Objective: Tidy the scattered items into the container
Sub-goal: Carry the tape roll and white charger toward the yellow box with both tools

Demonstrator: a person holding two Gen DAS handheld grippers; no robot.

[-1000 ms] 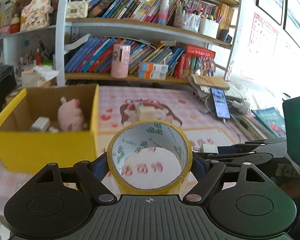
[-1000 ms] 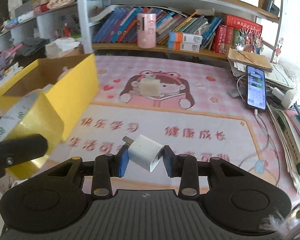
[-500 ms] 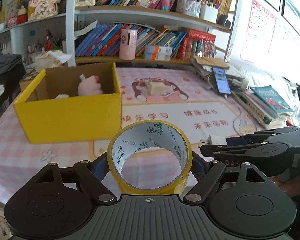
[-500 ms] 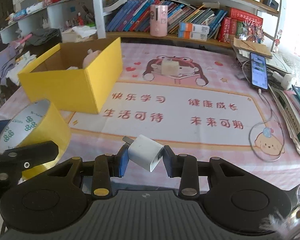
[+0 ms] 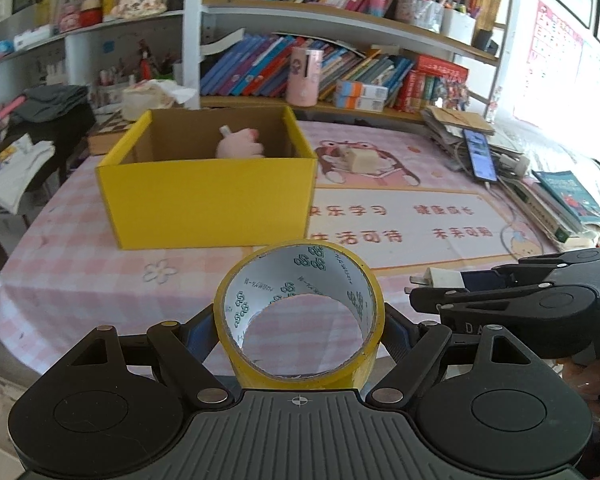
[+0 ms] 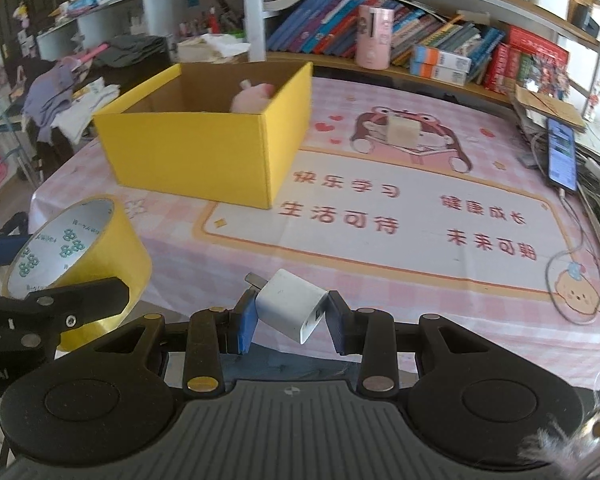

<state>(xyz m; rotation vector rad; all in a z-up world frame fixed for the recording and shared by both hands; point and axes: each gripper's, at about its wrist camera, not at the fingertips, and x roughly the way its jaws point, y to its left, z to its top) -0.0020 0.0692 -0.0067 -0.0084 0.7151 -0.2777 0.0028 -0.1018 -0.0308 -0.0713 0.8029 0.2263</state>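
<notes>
Our left gripper (image 5: 299, 322) fingers pinch a yellow tape roll (image 5: 299, 312); our right gripper (image 6: 290, 318) fingers pinch a white plastic charger cube (image 6: 290, 310) by its corners. We risk the cube twisting out short of the yellow cardboard box (image 6: 204, 152).

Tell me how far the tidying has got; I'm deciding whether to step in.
Done: a pink plush toy already sits in the yellow box. In hand: the left tool grips a roll of yellow tape, and the right tool grips a white charger plug; neither is over the box yet. Left: a small beige block lies on the mat.
</notes>
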